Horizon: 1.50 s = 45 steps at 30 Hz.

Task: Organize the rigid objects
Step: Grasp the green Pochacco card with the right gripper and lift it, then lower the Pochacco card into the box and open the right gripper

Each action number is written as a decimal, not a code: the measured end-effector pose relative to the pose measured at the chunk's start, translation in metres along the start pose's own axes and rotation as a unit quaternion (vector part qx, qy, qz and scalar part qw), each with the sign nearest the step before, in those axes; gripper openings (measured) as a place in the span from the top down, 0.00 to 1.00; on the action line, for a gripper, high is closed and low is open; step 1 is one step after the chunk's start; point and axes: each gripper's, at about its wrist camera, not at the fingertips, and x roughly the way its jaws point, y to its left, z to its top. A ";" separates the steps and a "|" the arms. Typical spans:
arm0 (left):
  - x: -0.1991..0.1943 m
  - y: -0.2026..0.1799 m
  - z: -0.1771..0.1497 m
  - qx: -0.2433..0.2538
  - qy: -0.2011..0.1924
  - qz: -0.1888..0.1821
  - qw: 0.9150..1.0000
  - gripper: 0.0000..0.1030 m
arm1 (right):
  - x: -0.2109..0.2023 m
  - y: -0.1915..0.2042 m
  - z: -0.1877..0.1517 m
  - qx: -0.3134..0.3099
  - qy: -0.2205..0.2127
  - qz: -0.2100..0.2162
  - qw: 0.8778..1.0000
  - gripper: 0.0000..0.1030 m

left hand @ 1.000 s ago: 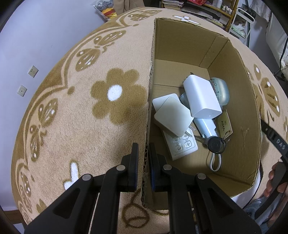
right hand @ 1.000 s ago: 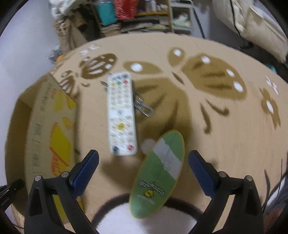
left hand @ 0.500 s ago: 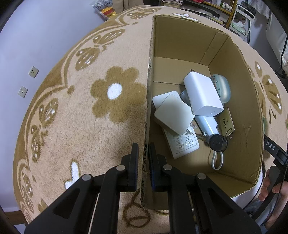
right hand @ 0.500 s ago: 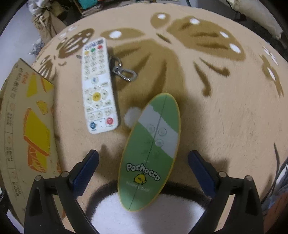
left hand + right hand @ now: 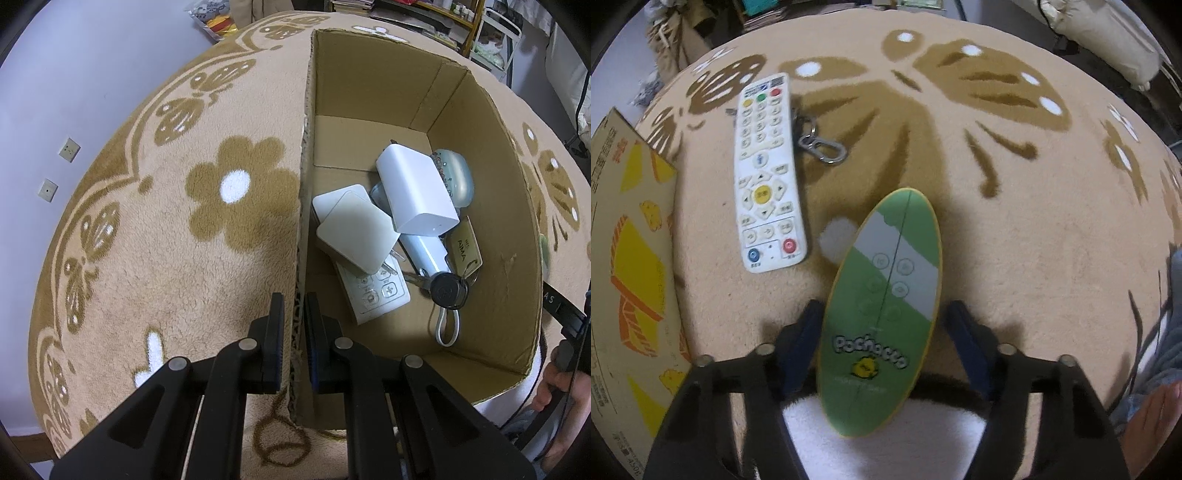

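My left gripper [image 5: 293,299] is shut on the near wall of the open cardboard box [image 5: 480,155], one finger on each side of it. Inside the box lie a white charger block [image 5: 417,192], two white square pads [image 5: 354,229], a small white remote [image 5: 376,291], a pale blue case [image 5: 456,173] and keys with a black fob [image 5: 448,290]. On the rug, my right gripper [image 5: 883,310] points down over a green oval Pochacco board [image 5: 875,354]. Its jaws are closing with the board between them, and a gap still shows at the right pad [image 5: 964,332].
A long white remote [image 5: 766,177] and a metal carabiner [image 5: 822,147] lie on the rug left of the board. The box's printed outer side [image 5: 631,258] stands at the far left. A person's hand [image 5: 554,384] shows beyond the box. Shelves and clutter line the rug's far edge.
My right gripper has sunk over the green board and its jaws have narrowed around it. The left gripper and the box have not moved.
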 end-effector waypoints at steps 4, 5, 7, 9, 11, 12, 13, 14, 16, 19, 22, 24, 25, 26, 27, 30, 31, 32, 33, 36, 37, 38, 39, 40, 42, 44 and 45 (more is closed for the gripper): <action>0.001 0.000 0.000 0.000 0.000 0.000 1.000 0.89 | -0.001 -0.003 0.001 -0.001 -0.005 0.000 1.000 0.40; 0.001 -0.001 0.000 0.001 0.000 0.001 1.000 0.89 | -0.002 -0.003 0.002 -0.001 -0.007 0.001 1.000 0.40; 0.001 -0.001 0.000 0.001 0.000 0.001 1.000 0.89 | -0.006 -0.006 0.001 0.000 -0.013 0.005 1.000 0.41; 0.001 -0.001 0.000 0.001 0.000 0.001 1.000 0.89 | -0.013 -0.007 0.007 0.000 -0.021 0.010 1.000 0.41; 0.001 -0.001 0.000 0.001 0.000 0.000 1.000 0.89 | -0.019 -0.011 0.011 0.004 -0.030 0.016 0.999 0.41; 0.001 -0.001 0.000 0.000 0.000 0.000 1.000 0.89 | -0.022 -0.013 0.013 0.007 -0.034 0.022 0.999 0.41; 0.002 -0.001 0.000 -0.001 0.000 0.000 1.000 0.89 | -0.026 -0.015 0.015 0.011 -0.039 0.030 0.999 0.41; 0.002 -0.002 0.000 -0.001 0.000 0.000 1.000 0.89 | -0.031 -0.015 0.016 0.013 -0.044 0.038 0.998 0.41; 0.002 -0.001 0.000 -0.001 -0.001 -0.001 1.000 0.89 | -0.041 -0.016 0.021 0.013 -0.057 0.049 0.997 0.41; 0.002 -0.001 0.000 -0.001 0.000 0.000 1.000 0.89 | -0.054 -0.018 0.024 0.005 -0.074 0.066 0.995 0.41; 0.002 -0.001 0.000 0.000 -0.001 0.000 1.000 0.89 | -0.063 -0.005 0.026 -0.006 -0.091 0.079 0.993 0.41; 0.002 -0.001 0.000 0.000 -0.001 0.000 1.000 0.89 | -0.075 0.004 0.021 -0.015 -0.105 0.090 0.990 0.41; 0.002 -0.001 0.000 -0.001 0.000 -0.001 1.000 0.89 | -0.082 0.007 0.020 -0.021 -0.114 0.095 0.989 0.41; 0.002 -0.001 0.000 -0.001 0.000 -0.001 1.000 0.89 | -0.087 0.011 0.021 -0.027 -0.122 0.099 0.987 0.41; 0.003 -0.001 0.000 -0.001 0.000 -0.001 1.000 0.89 | -0.093 0.015 0.021 -0.032 -0.130 0.104 0.985 0.41; 0.002 -0.001 0.000 -0.002 -0.001 -0.002 1.000 0.89 | -0.104 0.029 0.025 -0.046 -0.147 0.125 0.980 0.41; 0.002 -0.002 0.000 -0.002 -0.001 -0.002 1.000 0.89 | -0.108 0.034 0.026 -0.051 -0.151 0.131 0.978 0.41; 0.003 -0.002 0.000 -0.002 -0.001 -0.002 1.000 0.89 | -0.110 0.038 0.026 -0.055 -0.154 0.134 0.977 0.41; 0.002 -0.002 0.000 -0.001 -0.001 -0.001 1.000 0.89 | -0.113 0.042 0.026 -0.060 -0.157 0.137 0.976 0.41; 0.003 -0.002 0.000 -0.001 -0.001 0.000 1.000 0.89 | -0.123 0.051 0.025 -0.070 -0.160 0.153 0.973 0.41; 0.003 -0.001 0.000 -0.001 -0.001 -0.001 1.000 0.89 | -0.126 0.053 0.024 -0.073 -0.159 0.165 0.971 0.41; 0.003 -0.002 0.000 -0.002 -0.001 -0.002 1.000 0.89 | -0.129 0.054 0.023 -0.075 -0.158 0.176 0.969 0.41; 0.003 -0.002 0.000 -0.002 -0.001 -0.002 1.000 0.89 | -0.133 0.057 0.022 -0.077 -0.158 0.189 0.966 0.41; 0.003 -0.002 0.001 -0.003 -0.001 -0.003 1.000 0.89 | -0.136 0.059 0.022 -0.080 -0.159 0.196 0.964 0.41; 0.002 -0.001 0.000 -0.004 -0.001 -0.004 1.000 0.89 | -0.143 0.064 0.019 -0.089 -0.164 0.208 0.960 0.41; 0.002 -0.002 0.000 -0.003 -0.001 -0.004 1.000 0.89 | -0.147 0.070 0.017 -0.097 -0.167 0.219 0.957 0.41; 0.002 -0.001 0.000 -0.003 -0.001 -0.004 1.000 0.89 | -0.150 0.073 0.016 -0.102 -0.168 0.226 0.954 0.41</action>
